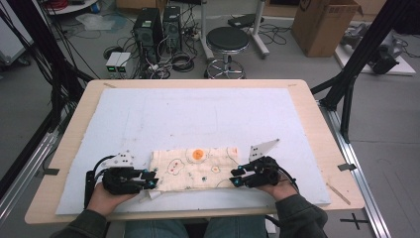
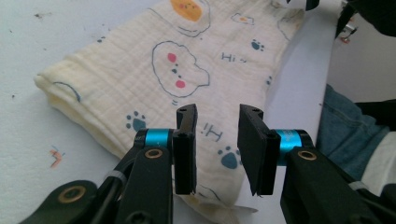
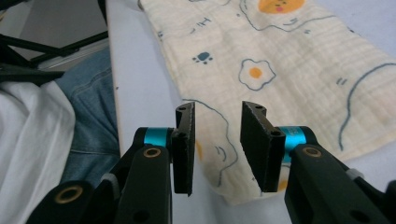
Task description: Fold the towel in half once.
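Risks first. The folded muslin cloth (image 1: 198,167), cream with printed fried eggs, paw prints and "Hi" lettering, lies flat near the front edge of the desk (image 1: 74,130), between the two tools. Both sets of jaws stand partly apart with nothing pinched.

- Left hand-held gripper (image 2: 217,140): narrow gap, hovering over the cloth's near corner. Fabric passes under the gap but the pads do not press on it. If it closes from here it could catch only the top layer and pull the fold open.
- Right hand-held gripper (image 3: 217,140): same narrow gap, over the opposite near corner, cloth beneath, not gripped. An uneven pinch on this side against the other would skew the fold.
- A loose flap (image 1: 154,194) pokes out at the cloth's lower left corner; it may drag or bunch if the cloth is slid.
- The cloth sits close to the front lip; a pull toward the person could tip it off onto the lap.

Surface. Light wooden desk with rounded corners, covered by a pale blue-white foam mat (image 1: 198,116), slightly marked and speckled.

Room. Grey floor, black frame struts (image 1: 364,47) either side. Beyond the desk: a black round stool (image 1: 227,39), two computer towers (image 1: 156,27) amid tangled cables, a cardboard box (image 1: 322,25), two small white units (image 1: 118,63).
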